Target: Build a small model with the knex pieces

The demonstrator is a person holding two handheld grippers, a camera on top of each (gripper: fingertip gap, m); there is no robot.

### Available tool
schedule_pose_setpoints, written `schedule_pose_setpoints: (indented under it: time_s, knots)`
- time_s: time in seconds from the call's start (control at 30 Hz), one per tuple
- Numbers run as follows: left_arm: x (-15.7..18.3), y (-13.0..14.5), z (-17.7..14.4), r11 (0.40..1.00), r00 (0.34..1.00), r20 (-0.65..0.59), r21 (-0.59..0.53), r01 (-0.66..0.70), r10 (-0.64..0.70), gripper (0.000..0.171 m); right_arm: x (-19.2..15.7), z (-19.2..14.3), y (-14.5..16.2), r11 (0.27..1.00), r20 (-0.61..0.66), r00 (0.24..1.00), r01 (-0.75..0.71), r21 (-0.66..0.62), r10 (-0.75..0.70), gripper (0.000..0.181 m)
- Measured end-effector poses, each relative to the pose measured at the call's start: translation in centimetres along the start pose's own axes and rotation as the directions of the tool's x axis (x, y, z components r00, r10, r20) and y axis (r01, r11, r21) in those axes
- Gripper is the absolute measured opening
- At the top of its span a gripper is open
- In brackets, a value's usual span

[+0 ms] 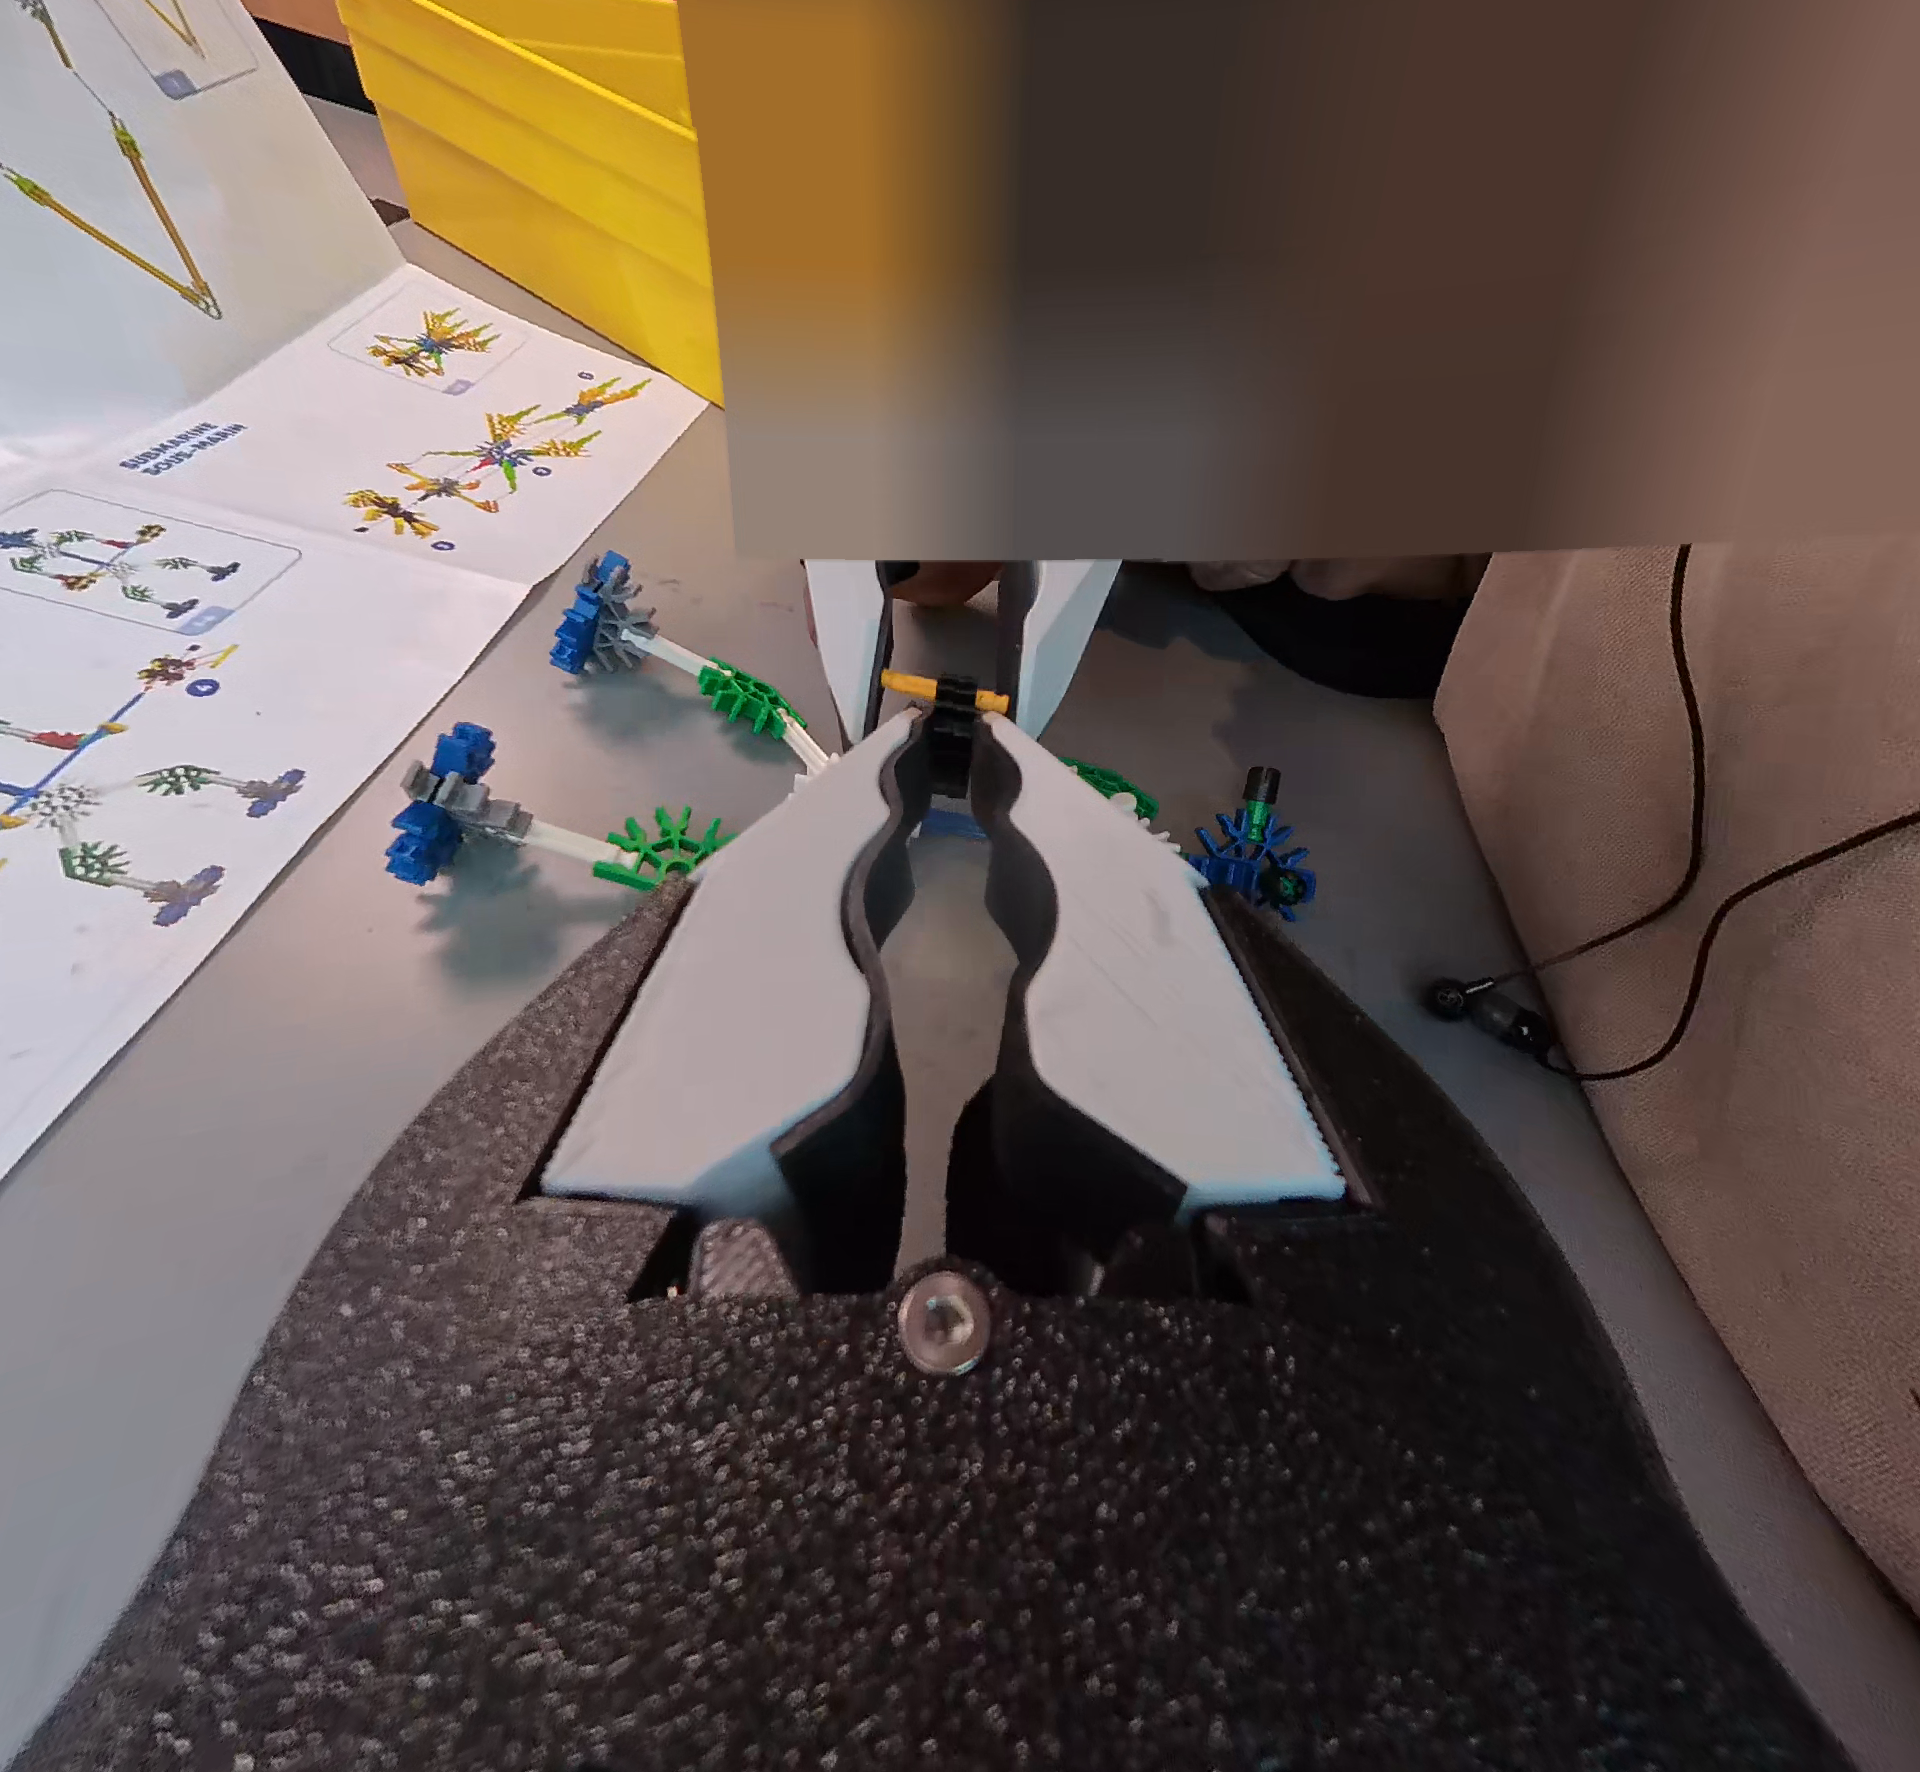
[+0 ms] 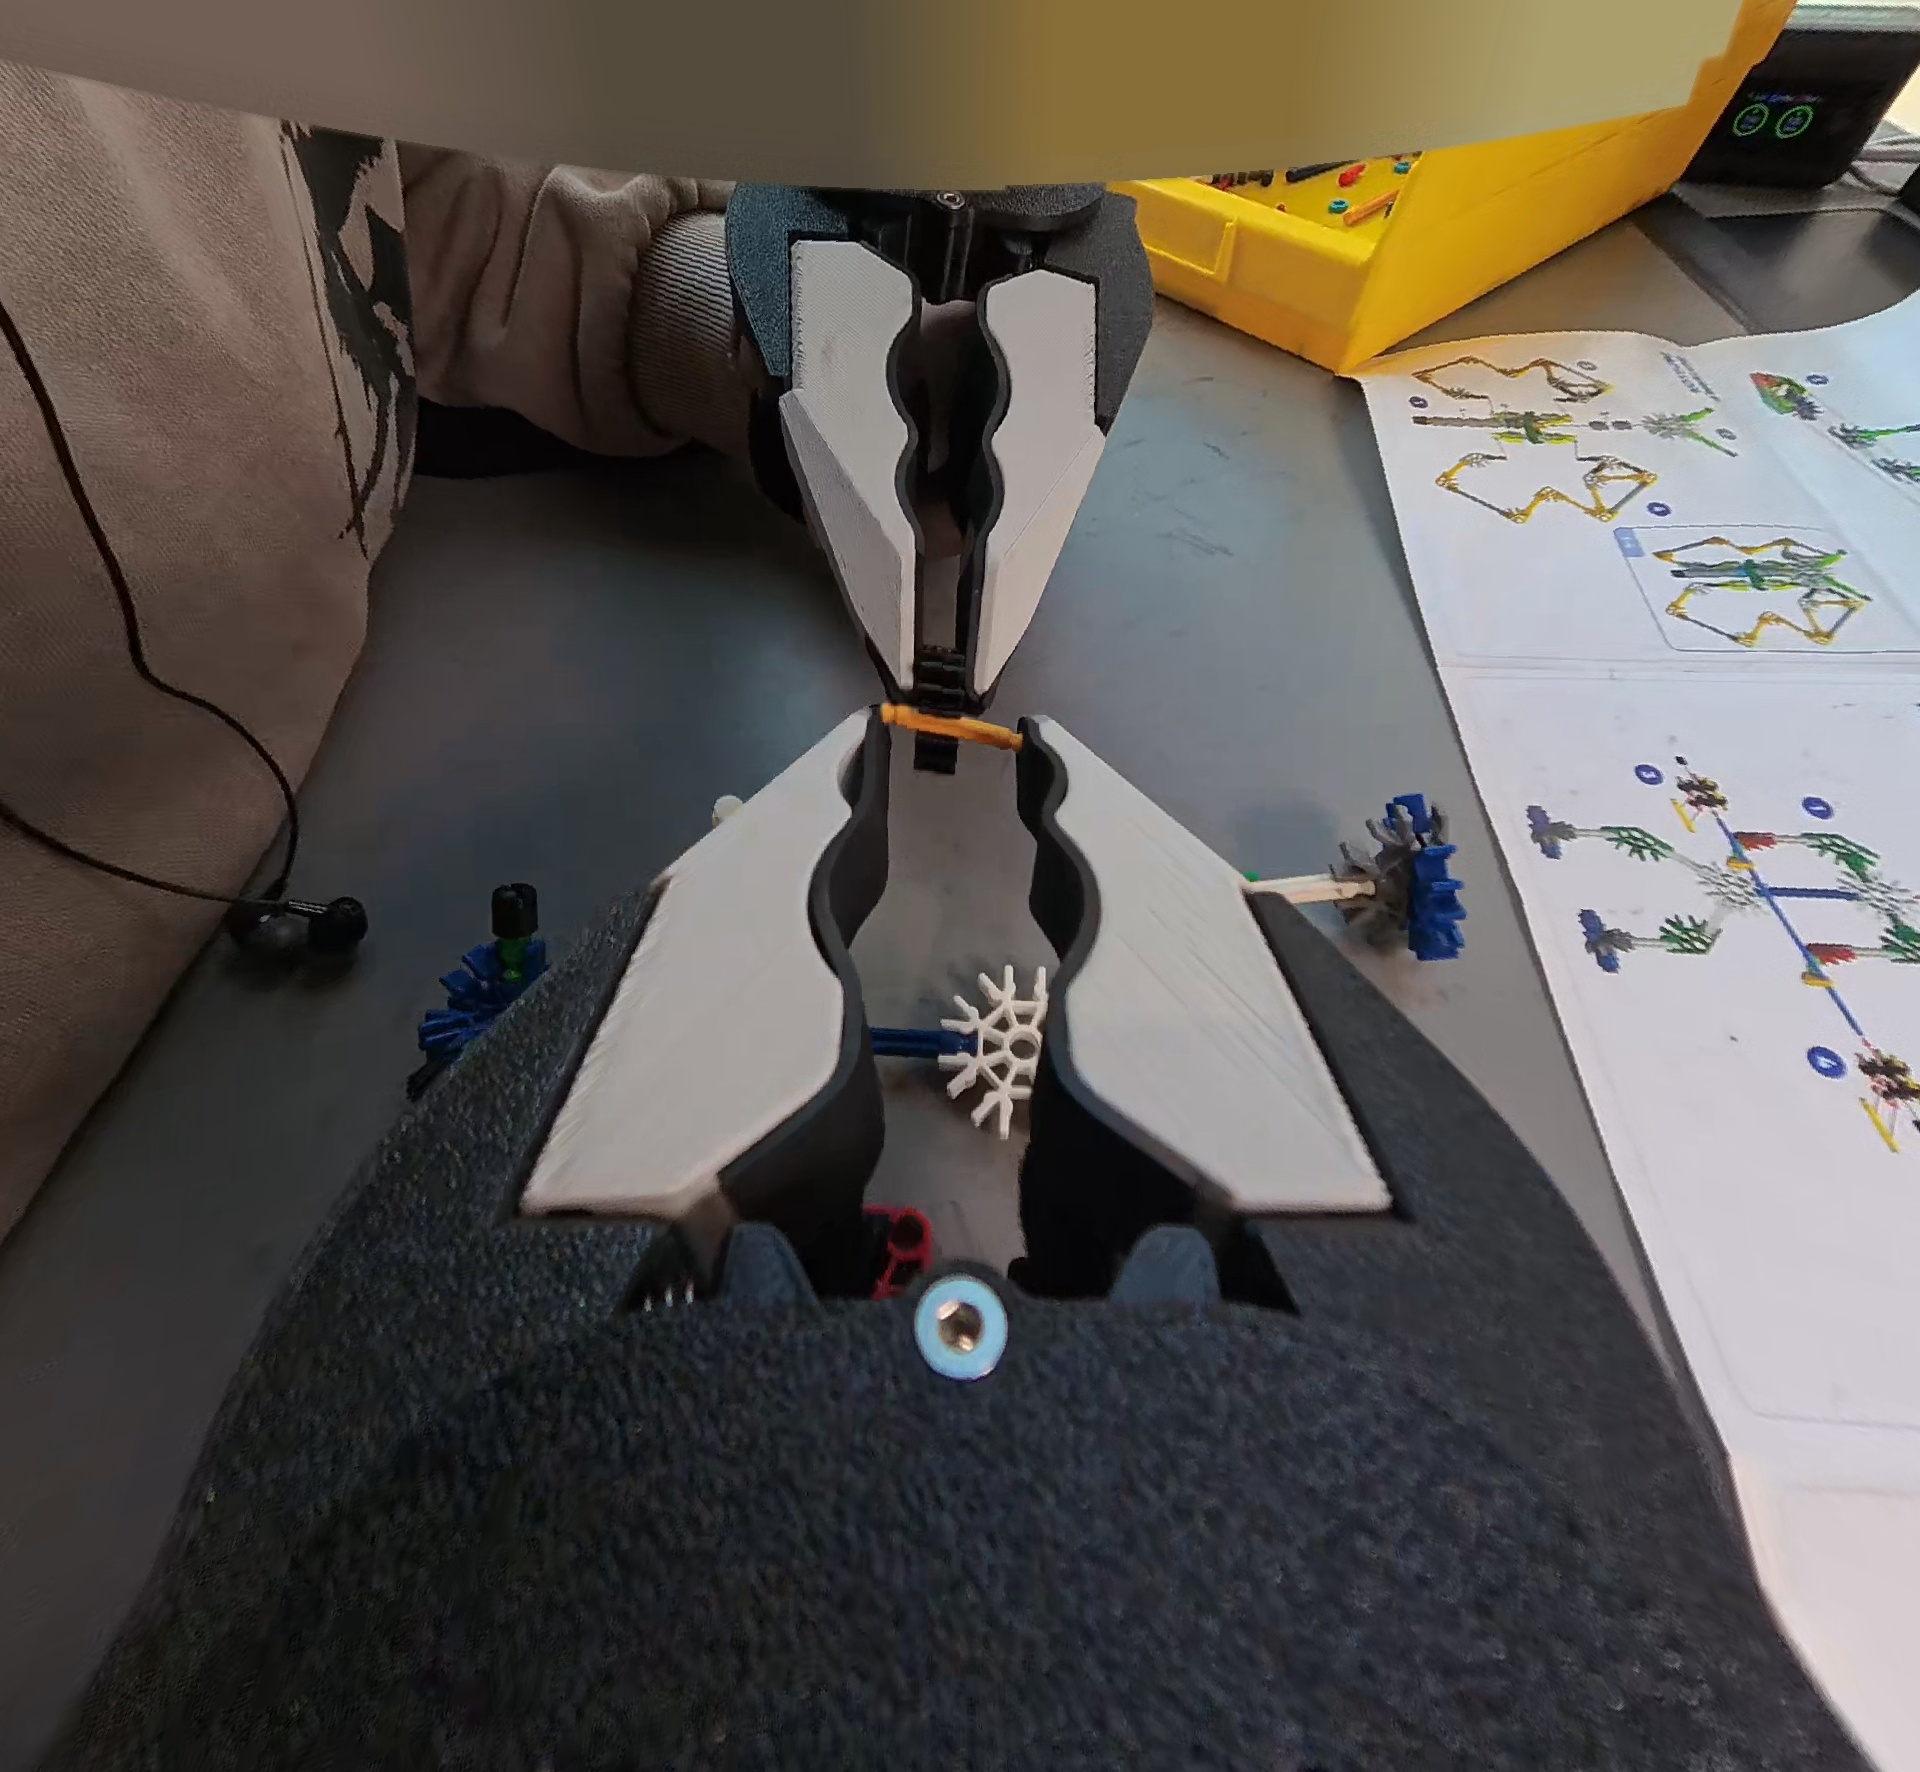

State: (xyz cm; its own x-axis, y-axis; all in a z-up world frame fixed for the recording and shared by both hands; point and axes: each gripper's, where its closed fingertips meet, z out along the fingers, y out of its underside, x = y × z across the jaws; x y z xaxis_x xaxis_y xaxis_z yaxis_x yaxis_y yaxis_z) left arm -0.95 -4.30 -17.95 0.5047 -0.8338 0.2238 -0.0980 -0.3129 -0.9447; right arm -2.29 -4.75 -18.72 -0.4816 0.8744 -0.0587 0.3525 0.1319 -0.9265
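My left gripper (image 1: 951, 720) is shut on a black toothed connector (image 1: 951, 751), held above the grey table. A short yellow rod (image 1: 904, 681) crosses the connector's top. My right gripper (image 2: 951, 730) faces the left one tip to tip and clamps the yellow rod (image 2: 982, 733) end to end between its fingertips. In the right wrist view the left gripper (image 2: 940, 673) comes in from the far side with the black connector (image 2: 940, 664) in its tips. The right gripper (image 1: 945, 673) shows small behind the rod in the left wrist view.
A part-built model lies below: blue-grey clusters (image 1: 603, 616) (image 1: 447, 818) on white rods with green connectors (image 1: 748, 694), a white snowflake connector (image 2: 997, 1047), a red piece (image 2: 899, 1239). Instruction sheets (image 1: 260, 631) (image 2: 1714, 891), yellow bins (image 1: 540, 143) (image 2: 1455, 247), an earbud cable (image 2: 301, 922) and a beige sleeve (image 2: 156, 475) surround it. Less than 4 cm separates the two grippers' tips.
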Motion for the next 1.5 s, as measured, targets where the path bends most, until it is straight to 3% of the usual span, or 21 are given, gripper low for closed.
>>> schedule_pose_setpoints:
  time_s: [0.03,0.1,0.13,0.2,0.3,0.4,0.87,1.5]
  knots:
    - [-0.7,0.2,-0.5,1.0,0.999,0.042,-0.006,0.01,-0.01,0.007,0.5,-0.7,-0.2,1.0,-0.028,1.0,0.006,0.021,-0.006,0.0]
    - [-2.1,-0.5,-2.7,0.994,0.994,0.054,0.068,0.088,-0.092,0.006,2.3,-2.8,0.3,1.0,-0.121,0.993,-0.012,0.023,0.015,0.0]
    - [-1.9,-0.3,-2.2,0.996,0.996,0.048,0.049,0.078,-0.081,0.007,2.1,-2.2,0.6,1.0,-0.126,0.992,0.023,-0.013,-0.024,0.0]
    - [-1.1,0.4,-1.0,0.999,0.999,0.036,-0.017,0.03,-0.03,0.007,1.5,-1.4,0.9,0.999,-0.104,0.994,0.04,-0.034,-0.043,0.0]
    - [-2.1,0.0,-1.9,0.996,0.995,0.061,0.019,0.083,-0.084,0.007,2.1,-2.2,1.0,0.999,-0.125,0.992,0.019,-0.031,-0.023,0.0]
    - [-1.8,0.5,-1.7,0.998,0.996,0.071,-0.019,0.052,-0.05,0.007,2.0,-1.6,1.1,0.999,-0.115,0.993,0.026,-0.046,-0.031,0.0]
    - [-2.5,-0.8,-2.0,0.992,0.989,0.104,0.074,0.1,-0.108,0.007,2.0,-1.6,1.7,0.996,-0.134,0.99,0.034,-0.079,-0.044,0.0]
    - [-2.5,-0.7,-1.8,0.994,0.988,0.128,0.073,0.082,-0.091,0.007,1.9,-1.6,0.6,0.993,-0.148,0.985,0.078,-0.091,-0.091,0.0]
